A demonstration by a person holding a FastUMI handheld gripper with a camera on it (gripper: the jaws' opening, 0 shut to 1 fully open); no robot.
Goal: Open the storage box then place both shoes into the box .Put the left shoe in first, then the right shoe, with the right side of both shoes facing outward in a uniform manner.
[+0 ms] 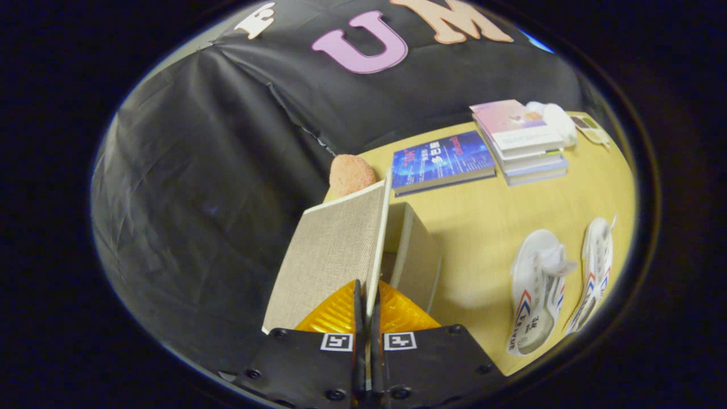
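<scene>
Pinching the raised linen-covered lid (332, 255) of the storage box (417, 258) edge-on between nearly closed fingers, the gripper (367, 309) holds it upright, interior unseen, while two white sneakers (537, 289) (596, 270) lie apart on the wooden table (483, 227).

We see the gripper (366, 309): two flat finger plates side by side, each with a small square fiducial marker near its inner top corner. Round screw heads sit at the plate corners. Ribbed, wedge-shaped pads (335, 312) taper forward from the plates.
</scene>
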